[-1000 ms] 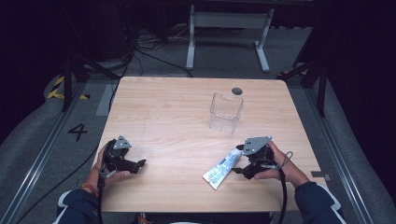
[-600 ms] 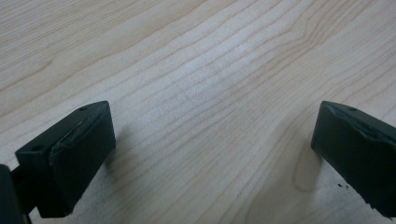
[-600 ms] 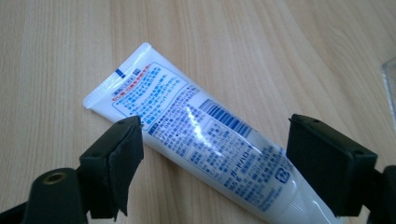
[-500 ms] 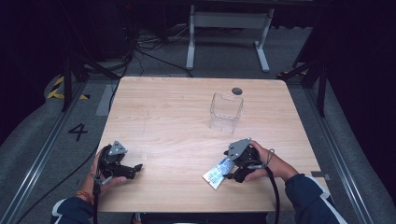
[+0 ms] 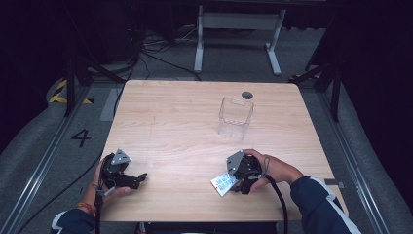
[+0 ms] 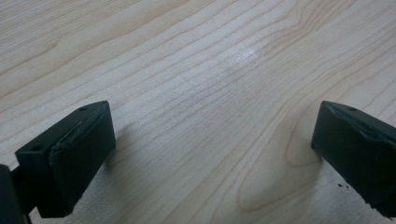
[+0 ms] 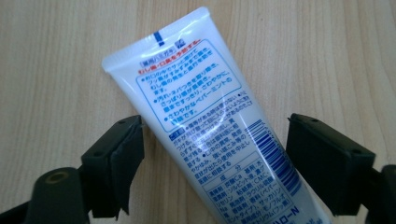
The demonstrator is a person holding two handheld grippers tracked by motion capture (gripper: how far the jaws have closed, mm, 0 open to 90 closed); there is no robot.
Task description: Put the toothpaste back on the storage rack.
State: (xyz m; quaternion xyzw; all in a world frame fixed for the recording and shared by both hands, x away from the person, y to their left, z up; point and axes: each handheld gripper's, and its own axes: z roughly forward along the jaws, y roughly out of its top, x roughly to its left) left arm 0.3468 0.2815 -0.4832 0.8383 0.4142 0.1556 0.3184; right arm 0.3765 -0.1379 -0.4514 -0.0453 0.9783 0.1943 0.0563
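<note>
We've got the right gripper (image 5: 233,183) low over the near right part of the wooden table (image 5: 185,122), its jaws standing wide on either side of the white toothpaste tube (image 7: 219,140), which lies flat on the wood; the jaws have just been closing in a little, the left pad right at the tube's edge and the right pad just clear of it, so nothing is clamped. Over at the near left, our left gripper (image 5: 139,178) sits just above bare wood with its jaws spread wide and nothing between them. The clear plastic container (image 5: 235,116) stands upright well beyond the tube.
</note>
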